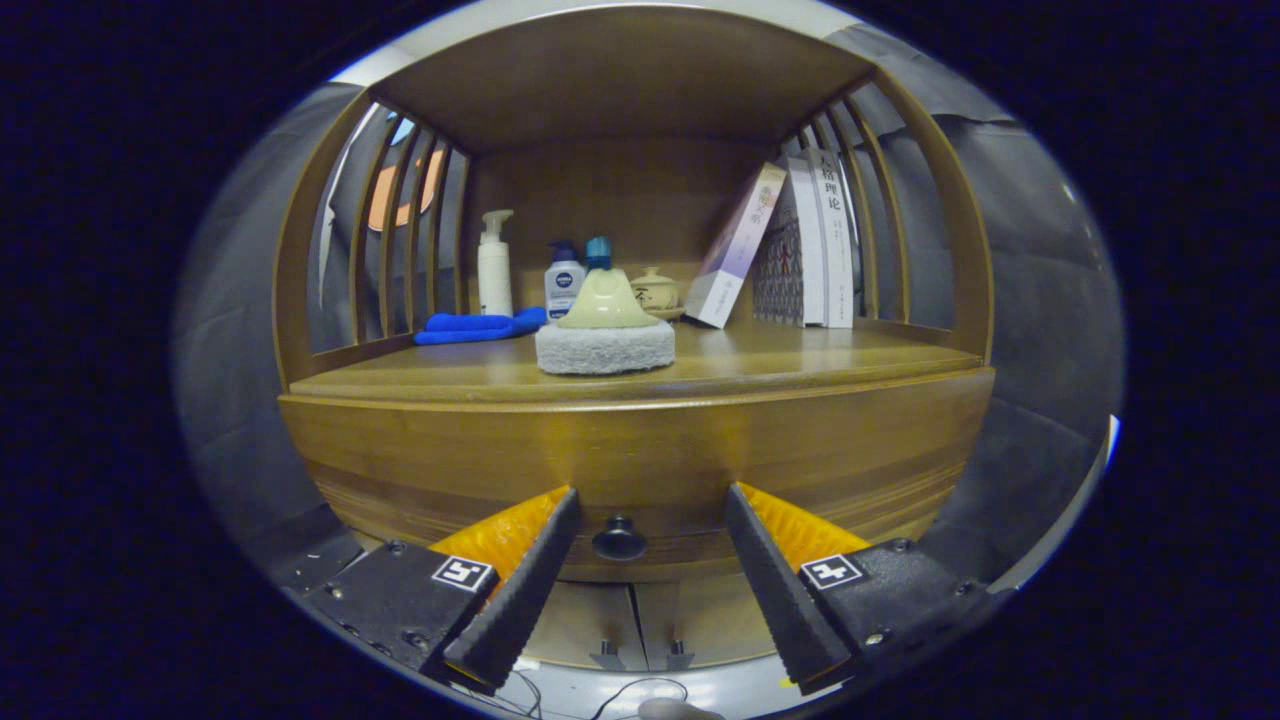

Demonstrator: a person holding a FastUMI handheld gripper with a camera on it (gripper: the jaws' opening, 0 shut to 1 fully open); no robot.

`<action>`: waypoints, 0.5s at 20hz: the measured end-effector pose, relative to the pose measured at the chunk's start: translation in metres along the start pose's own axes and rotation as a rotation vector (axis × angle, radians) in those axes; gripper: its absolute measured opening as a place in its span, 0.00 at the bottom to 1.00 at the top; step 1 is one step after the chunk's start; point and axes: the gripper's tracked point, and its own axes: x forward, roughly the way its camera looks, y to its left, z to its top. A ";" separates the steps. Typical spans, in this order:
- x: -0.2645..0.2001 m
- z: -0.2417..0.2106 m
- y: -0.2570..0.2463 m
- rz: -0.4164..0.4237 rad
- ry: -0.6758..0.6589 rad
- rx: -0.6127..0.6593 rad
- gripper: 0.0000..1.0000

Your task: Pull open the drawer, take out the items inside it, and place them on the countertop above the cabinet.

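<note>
Claw (650, 500): spread wide, holding nothing; the fingers stand apart on either side of the knob, touching neither it nor the drawer front.
Knob (619, 539): small, dark and round, set on the drawer front, between the two fingertips and just beyond them.
Drawer (640, 470): closed; its wooden front runs flush under the bench edge. Contents cannot be seen.
Cabinet (320, 300): wooden, with slatted sides and a solid top panel over the open bay; two lower doors (640, 620) sit below the drawer, closed.
Bench (800, 360): the wooden surface above the drawer, carrying all items listed below.
Scrub pad (605, 340): a round pale pad with a cream handle on top, at the front centre of the bench, nearest the claw.
Blue cloth (480, 327): folded flat, left of the scrub pad and farther back.
Pump bottle (494, 265): white, upright, behind the blue cloth near the left slats.
Lotion bottle (564, 280): white with a blue cap, upright, just right of the pump bottle.
Blue-capped bottle (598, 252): behind the scrub pad handle, mostly hidden by it.
Lidded cup (656, 290): pale ceramic, on a saucer, at the back right of the scrub pad.
Books (800, 250): several at the right; one leans left, the rest stand upright against the right slats.
Cable (640, 692): thin, lying on the pale floor below the cabinet.
</note>
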 end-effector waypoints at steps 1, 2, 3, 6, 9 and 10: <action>0.000 -0.003 -0.002 -0.004 0.010 -0.019 0.97; -0.001 -0.007 -0.003 -0.013 0.027 -0.037 0.97; -0.002 -0.008 -0.006 -0.016 0.038 -0.045 0.97; -0.021 0.011 -0.003 0.005 0.015 -0.019 0.97; -0.059 0.049 -0.002 0.013 -0.034 -0.026 0.97; -0.073 0.059 -0.001 0.019 -0.039 -0.030 0.97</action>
